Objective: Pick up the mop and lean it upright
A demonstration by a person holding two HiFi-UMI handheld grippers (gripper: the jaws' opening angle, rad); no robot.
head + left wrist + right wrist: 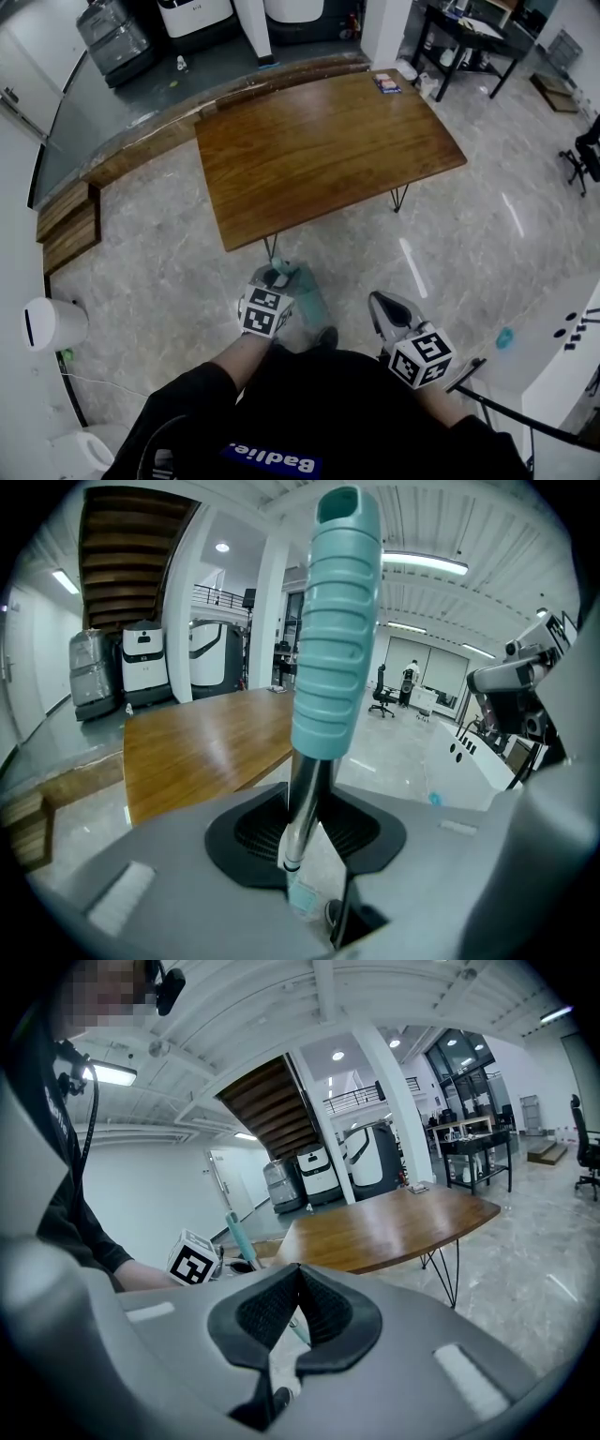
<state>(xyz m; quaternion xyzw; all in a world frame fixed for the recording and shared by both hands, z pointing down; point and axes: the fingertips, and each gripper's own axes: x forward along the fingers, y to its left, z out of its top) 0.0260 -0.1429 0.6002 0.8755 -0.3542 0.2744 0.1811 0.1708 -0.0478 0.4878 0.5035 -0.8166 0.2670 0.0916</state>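
Mop (pixel 336 630) is held by its metal shaft, just below the ribbed teal grip, with the pads of the left gripper (pixel 305 829) closed on it. The handle is seen near upright, slightly tilted, near the front edge of the wooden table (pixel 319 150). Right gripper (pixel 298 1277) is recorded with jaws together, nothing between them.

A wooden surface (pixel 328 150) on thin black legs stands on the grey tiled floor (pixel 469 244), with a small packet (pixel 387 84) near its far corner. Wooden steps (pixel 67 225) and a white round bin (pixel 52 323) sit at the left, and a black office chair (pixel 583 155) at the right edge.
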